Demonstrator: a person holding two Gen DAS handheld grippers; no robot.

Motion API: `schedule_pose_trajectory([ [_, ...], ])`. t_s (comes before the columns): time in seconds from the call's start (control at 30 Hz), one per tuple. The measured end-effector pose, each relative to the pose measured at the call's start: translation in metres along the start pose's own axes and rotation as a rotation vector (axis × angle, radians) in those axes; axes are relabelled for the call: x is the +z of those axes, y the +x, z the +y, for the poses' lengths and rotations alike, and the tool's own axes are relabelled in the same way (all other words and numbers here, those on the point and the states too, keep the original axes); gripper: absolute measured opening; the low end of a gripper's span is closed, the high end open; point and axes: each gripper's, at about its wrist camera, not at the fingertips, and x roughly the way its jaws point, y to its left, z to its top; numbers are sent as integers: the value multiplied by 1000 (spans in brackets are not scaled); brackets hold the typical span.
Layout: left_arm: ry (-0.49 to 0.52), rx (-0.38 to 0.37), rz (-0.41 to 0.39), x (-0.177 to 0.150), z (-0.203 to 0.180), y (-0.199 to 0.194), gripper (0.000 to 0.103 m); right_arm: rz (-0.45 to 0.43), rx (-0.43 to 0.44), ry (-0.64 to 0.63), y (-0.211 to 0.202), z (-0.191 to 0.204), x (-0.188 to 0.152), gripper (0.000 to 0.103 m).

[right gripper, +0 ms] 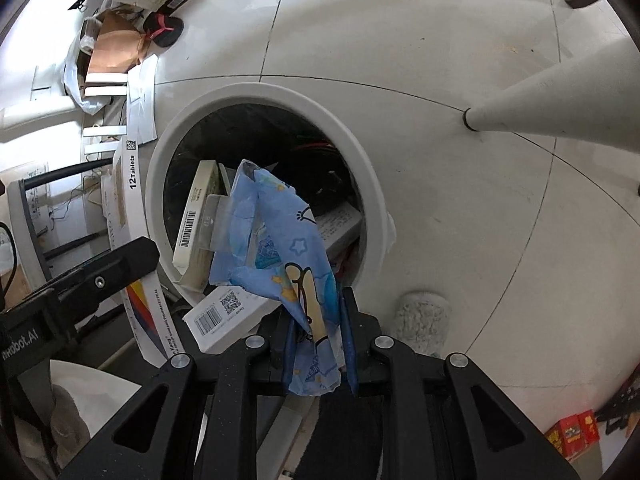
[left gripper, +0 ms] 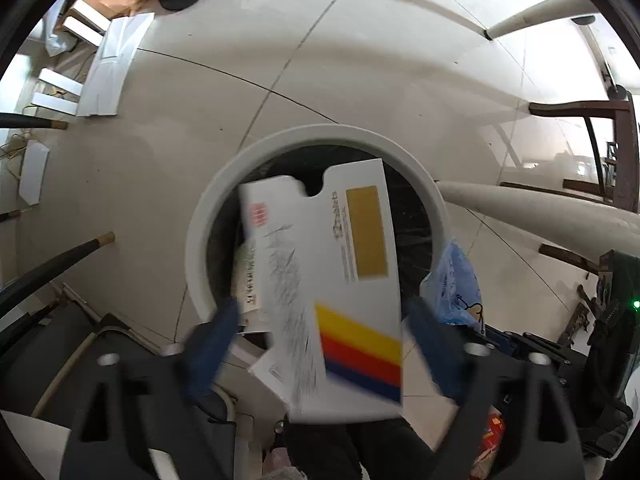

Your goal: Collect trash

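Left claw (left gripper: 320, 320): jaws spread wide; pads stand clear of the tablet box (left gripper: 340, 280) on both sides, so nothing is clamped; I judge the box released to fall

Tablet box: white carton with yellow, red and blue stripes; sits between my left pads and just ahead of them, tilted, blurred as if loose; its far end is over the mouth of the bin (left gripper: 224, 184)

Bin: round white rim, dark liner; directly ahead of and below both claws; I point steeply down at it so whatever I let go lands inside

Right claw (right gripper: 316, 344): jaws drawn together, clamped on the blue wrapper (right gripper: 280, 248); the wrapper's lower end is pinched between the pads, the rest hangs out ahead toward the bin opening

Bin contents, right view: several flat cartons (right gripper: 196, 224) lean on the near wall beyond the wrapper; one barcoded carton (right gripper: 228, 316) lies just left of my right pads, whether in or on the rim I cannot tell

Stage (judgement): box drop under way; wrapper not yet dropped

Next need (judgement): part the right jaws over the opening

Risk (judgement): light wrapper may cling to a pad or drift outside the rim; the box may catch on the near rim
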Motion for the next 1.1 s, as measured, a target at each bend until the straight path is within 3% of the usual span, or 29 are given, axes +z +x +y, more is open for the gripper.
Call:
schedule_pose_trajectory([
  [0.2, -15, 21, 3, -2, 10, -7, 100, 5, -24, -27, -2, 15, 2, 44],
  [0.37, -10, 87, -45, -14, 14, -26, 100, -2, -32, -27, -8, 21, 2, 62],
  [0.67, -33, 143, -99, -46, 15, -70, 100, -39, -25, -73, -54, 38, -18, 94],
  [0.83, -42, 170, -143, -68, 11, -104, 100, -95, -62, -101, -90, 51, -38, 101],
  [0.93, -46, 191, -165, -84, 6, -129, 100, -143, -121, -103, -117, 52, -56, 102],
  [1.1, -32, 196, -180, -118, -10, -182, 100, -185, -142, -102, -174, 46, -92, 102],
])
